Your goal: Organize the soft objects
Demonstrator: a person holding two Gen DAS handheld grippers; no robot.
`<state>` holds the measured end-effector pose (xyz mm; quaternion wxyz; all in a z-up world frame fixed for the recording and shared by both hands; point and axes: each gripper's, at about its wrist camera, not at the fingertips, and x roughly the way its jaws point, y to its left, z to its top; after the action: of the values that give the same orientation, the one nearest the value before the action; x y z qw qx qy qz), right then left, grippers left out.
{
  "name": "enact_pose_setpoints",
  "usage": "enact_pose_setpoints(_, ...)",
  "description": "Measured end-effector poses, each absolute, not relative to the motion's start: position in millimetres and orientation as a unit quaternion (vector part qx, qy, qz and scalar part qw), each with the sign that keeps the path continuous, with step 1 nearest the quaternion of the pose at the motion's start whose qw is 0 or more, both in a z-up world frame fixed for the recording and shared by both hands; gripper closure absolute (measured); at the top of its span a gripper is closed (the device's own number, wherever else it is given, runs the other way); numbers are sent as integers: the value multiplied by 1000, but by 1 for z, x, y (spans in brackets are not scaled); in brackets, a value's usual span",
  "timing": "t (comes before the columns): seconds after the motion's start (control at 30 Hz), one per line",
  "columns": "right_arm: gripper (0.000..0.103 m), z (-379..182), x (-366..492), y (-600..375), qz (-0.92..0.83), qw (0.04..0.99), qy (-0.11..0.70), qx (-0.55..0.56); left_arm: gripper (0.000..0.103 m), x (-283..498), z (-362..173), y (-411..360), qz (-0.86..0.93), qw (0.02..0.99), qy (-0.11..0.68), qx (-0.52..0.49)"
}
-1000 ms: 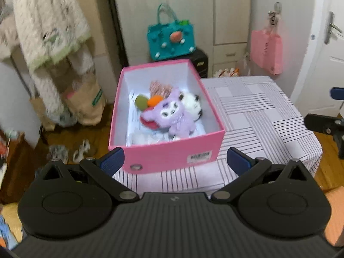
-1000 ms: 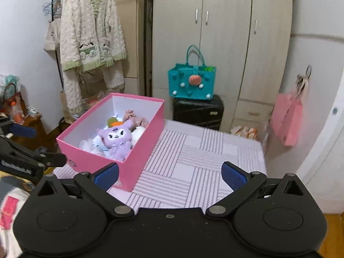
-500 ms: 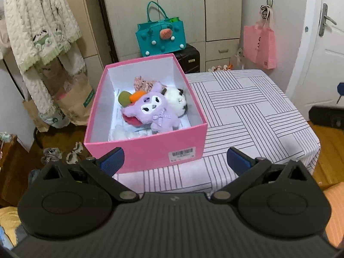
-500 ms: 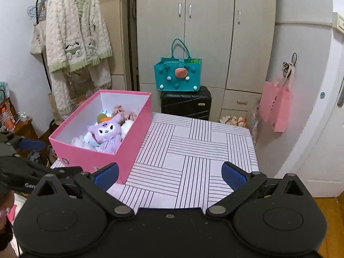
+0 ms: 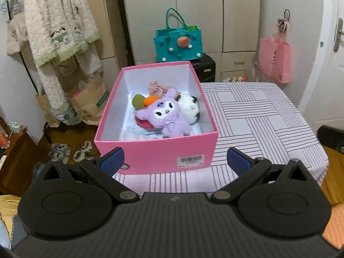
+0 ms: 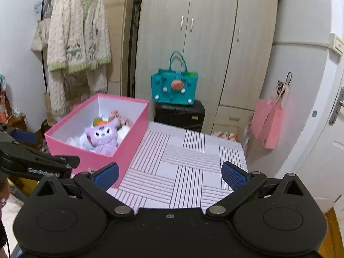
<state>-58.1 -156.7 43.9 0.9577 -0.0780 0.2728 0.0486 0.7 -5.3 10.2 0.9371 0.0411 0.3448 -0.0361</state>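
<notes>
**Toys boxed, both grippers hanging back empty**

The left gripper (image 5: 174, 158) is hovering short of the box (image 5: 154, 153) with its fingers spread wide and holding nothing; the right gripper (image 6: 169, 173) is doing the same over the bare tablecloth (image 6: 193, 163). The purple plush (image 5: 166, 116) is lying on top of the pile in the box, with a white plush (image 5: 190, 107) beside it. The tidying looks nearly done. If any toy needs settling, it would be best to come straight down over the box, pinch the plush body, and keep clear of the thin walls so the box is not sliding.

The left view is looking down into the box, showing the toys and the barcode label (image 5: 190, 160). The right view is showing the whole empty cloth and the left gripper's side (image 6: 36, 163).
</notes>
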Motion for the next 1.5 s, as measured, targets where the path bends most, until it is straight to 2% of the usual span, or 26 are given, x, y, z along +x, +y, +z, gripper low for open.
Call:
enact_pose_setpoints(0.53, 0, 27, -53, -171, 16, 954, 294, -51, 0, -1, 3, -7, -39, 939, 341, 31)
enact_pose_setpoints(1.13, 0, 9, -43, -190, -24, 945, 322, -47, 0, -19, -4, -16, -9, 953, 302, 28)
enact_pose_setpoints(1.5, 0, 9, -48, -184, -28, 948, 309, -73, 0, -28, 1, -21, 5, 962, 269, 40)
